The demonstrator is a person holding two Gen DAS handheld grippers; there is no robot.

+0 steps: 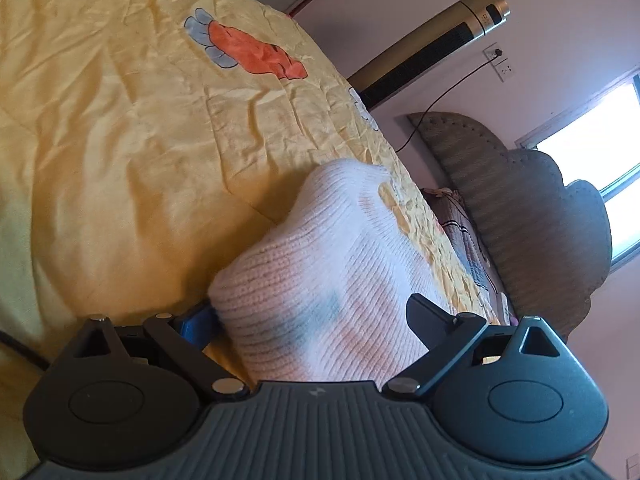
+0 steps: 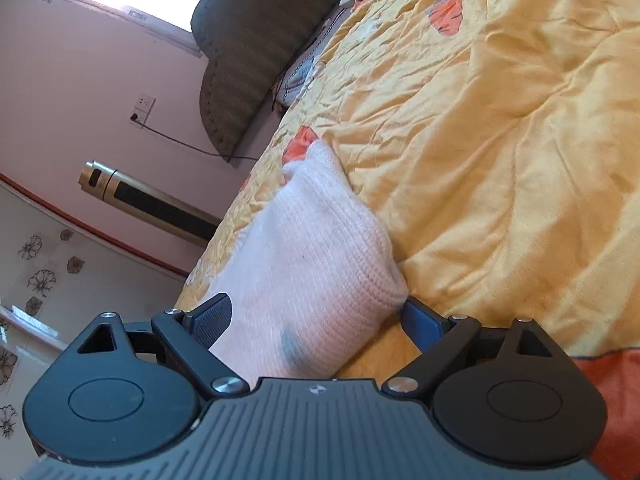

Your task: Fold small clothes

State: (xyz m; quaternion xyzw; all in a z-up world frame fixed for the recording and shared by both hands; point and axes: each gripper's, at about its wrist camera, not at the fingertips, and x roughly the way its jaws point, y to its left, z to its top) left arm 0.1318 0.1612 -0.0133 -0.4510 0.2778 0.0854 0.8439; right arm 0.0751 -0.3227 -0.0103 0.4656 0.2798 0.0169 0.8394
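A small white ribbed knit garment [image 1: 328, 248] lies bunched on a yellow quilt [image 1: 120, 140] near the bed's edge, with a faint grey-green smudge on it. In the left wrist view my left gripper [image 1: 312, 312] stands wide, its jaws on either side of the garment's near end and not squeezing it. The right wrist view shows the same garment [image 2: 312, 248] between the wide jaws of my right gripper [image 2: 316, 312]. One dark fingertip [image 2: 212, 316] sits at its left edge, the other just off its right edge. The views are steeply tilted.
The quilt [image 2: 500, 120] is creased and printed with orange shapes. A gold and black tower fan [image 1: 432, 48] stands beside the bed against a pink wall. A padded grey headboard [image 1: 520, 208] and a striped pillow [image 1: 464, 236] are at the bed's end.
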